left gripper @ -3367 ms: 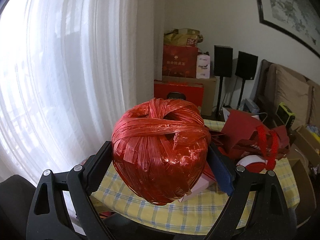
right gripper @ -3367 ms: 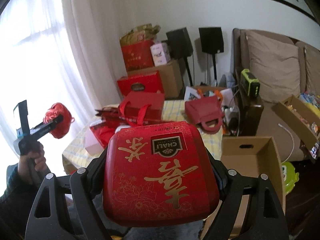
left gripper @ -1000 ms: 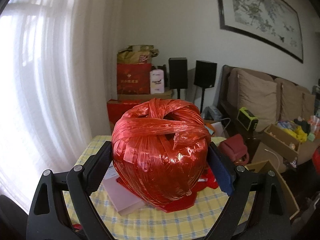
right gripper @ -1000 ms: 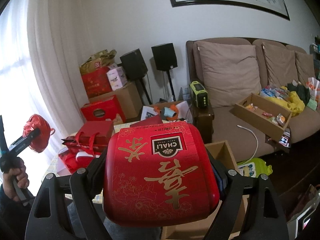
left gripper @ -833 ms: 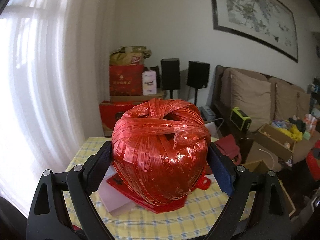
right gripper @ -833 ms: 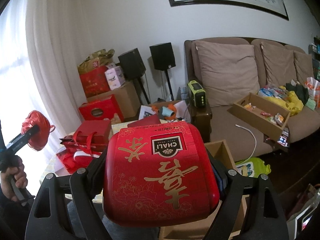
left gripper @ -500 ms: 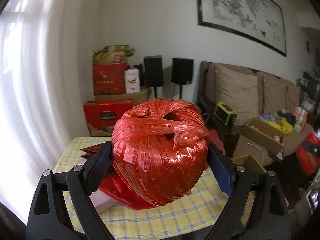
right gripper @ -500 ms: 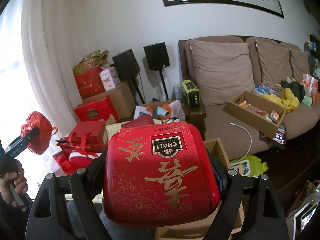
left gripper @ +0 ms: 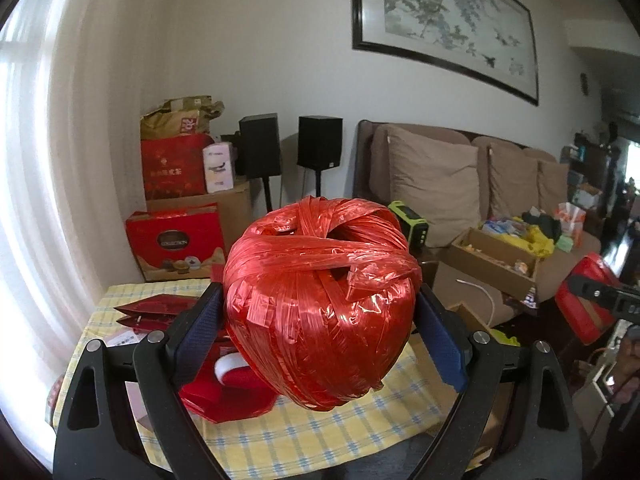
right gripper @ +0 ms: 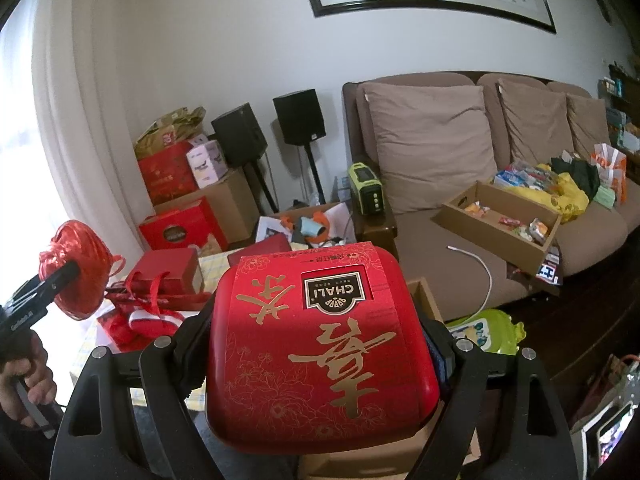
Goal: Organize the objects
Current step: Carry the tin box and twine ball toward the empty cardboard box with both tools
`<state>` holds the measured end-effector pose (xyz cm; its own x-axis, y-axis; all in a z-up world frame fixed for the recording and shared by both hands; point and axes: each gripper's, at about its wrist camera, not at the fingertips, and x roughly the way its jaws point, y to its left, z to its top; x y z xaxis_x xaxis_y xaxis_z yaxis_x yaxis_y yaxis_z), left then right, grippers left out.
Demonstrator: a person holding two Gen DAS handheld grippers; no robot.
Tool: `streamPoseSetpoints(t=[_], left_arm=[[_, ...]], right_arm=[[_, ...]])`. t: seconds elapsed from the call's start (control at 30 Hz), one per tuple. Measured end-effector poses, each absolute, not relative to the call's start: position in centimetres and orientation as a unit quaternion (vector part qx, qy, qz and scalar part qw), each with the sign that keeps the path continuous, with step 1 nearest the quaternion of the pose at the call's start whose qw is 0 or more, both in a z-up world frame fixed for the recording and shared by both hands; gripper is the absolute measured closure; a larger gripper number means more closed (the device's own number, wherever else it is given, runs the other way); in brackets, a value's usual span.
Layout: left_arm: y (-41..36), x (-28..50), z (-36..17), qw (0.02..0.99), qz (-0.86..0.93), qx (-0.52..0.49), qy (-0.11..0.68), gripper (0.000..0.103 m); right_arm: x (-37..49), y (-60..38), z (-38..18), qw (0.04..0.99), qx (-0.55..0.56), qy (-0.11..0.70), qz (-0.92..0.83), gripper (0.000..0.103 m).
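My left gripper [left gripper: 320, 320] is shut on a big ball of red plastic twine [left gripper: 320, 300], held above the yellow checked table [left gripper: 304, 436]. The same ball of twine [right gripper: 78, 268] shows at the left of the right wrist view, with a hand [right gripper: 24, 380] on the gripper's handle. My right gripper [right gripper: 316, 344] is shut on a red tin box with gold characters [right gripper: 320, 344], held over an open cardboard box [right gripper: 420, 296] beside the table. That red tin [left gripper: 584, 300] also appears at the right edge of the left wrist view.
Red gift bags [right gripper: 160, 280] and red packets [left gripper: 224, 392] lie on the table. Stacked red and brown boxes [left gripper: 180, 216] and two black speakers [left gripper: 288, 148] stand by the wall. A brown sofa [right gripper: 480, 168] carries a cardboard tray of snacks [right gripper: 500, 220] and bags.
The left gripper has swung to the right with the twine ball, bringing the sofa and the right gripper's tin into its view. The right gripper has hardly moved.
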<state>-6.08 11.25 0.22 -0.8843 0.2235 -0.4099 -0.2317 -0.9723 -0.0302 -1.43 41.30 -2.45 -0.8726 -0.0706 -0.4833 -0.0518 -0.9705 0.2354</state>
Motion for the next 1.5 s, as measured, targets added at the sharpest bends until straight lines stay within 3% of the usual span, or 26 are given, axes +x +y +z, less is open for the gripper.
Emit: streamPoseSetpoints(t=[1.5], left_arm=[[19.8, -3.9, 3.0, 0.222, 0.955, -0.199, -0.008, 0.012]], right_arm=[[-1.4, 43.3, -3.4, -0.041, 0.258, -0.121, -0.958, 0.018]])
